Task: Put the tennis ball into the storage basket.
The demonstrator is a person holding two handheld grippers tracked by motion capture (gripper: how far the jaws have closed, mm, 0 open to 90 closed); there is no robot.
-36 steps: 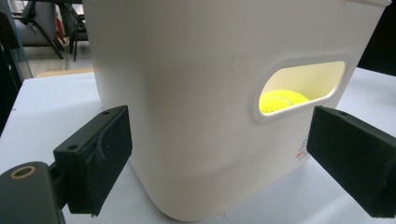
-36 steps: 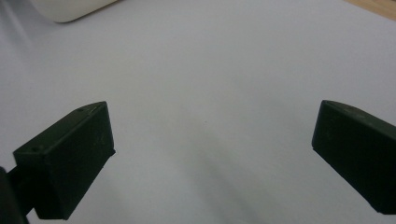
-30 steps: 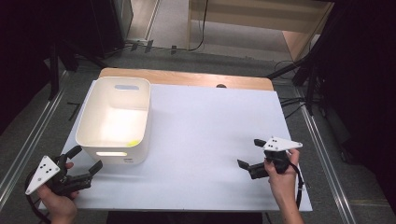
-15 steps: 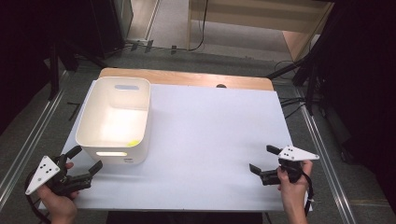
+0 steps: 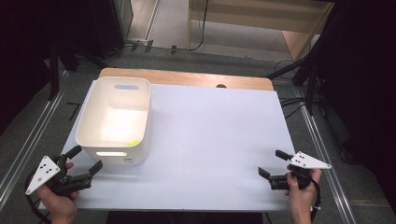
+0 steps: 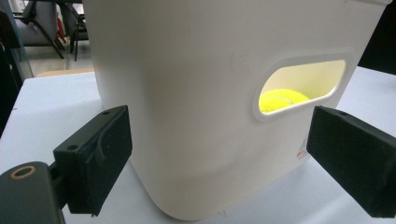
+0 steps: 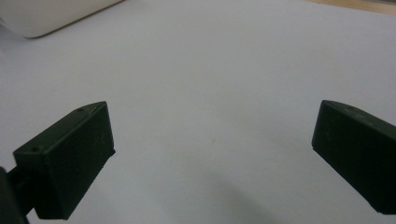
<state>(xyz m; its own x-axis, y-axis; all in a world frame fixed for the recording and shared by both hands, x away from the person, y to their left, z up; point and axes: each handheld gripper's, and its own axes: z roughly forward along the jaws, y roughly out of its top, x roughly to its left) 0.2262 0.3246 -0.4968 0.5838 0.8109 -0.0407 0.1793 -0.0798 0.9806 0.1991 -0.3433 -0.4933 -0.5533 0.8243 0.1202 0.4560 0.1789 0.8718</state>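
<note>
A white-topped desk stands in a dark room. On its left, a white plastic bin holds a tennis ball. Left claw and right claw both gape wide, empty.

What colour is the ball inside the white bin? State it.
Bright yellow-green. The ball shows best in the left gripper view, through the handle slot of the bin.

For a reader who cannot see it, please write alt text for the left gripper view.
A white plastic bin stands close ahead on a white table, between the open black jaws of the left gripper. Through the bin's handle slot, a yellow-green tennis ball shows inside.
</note>
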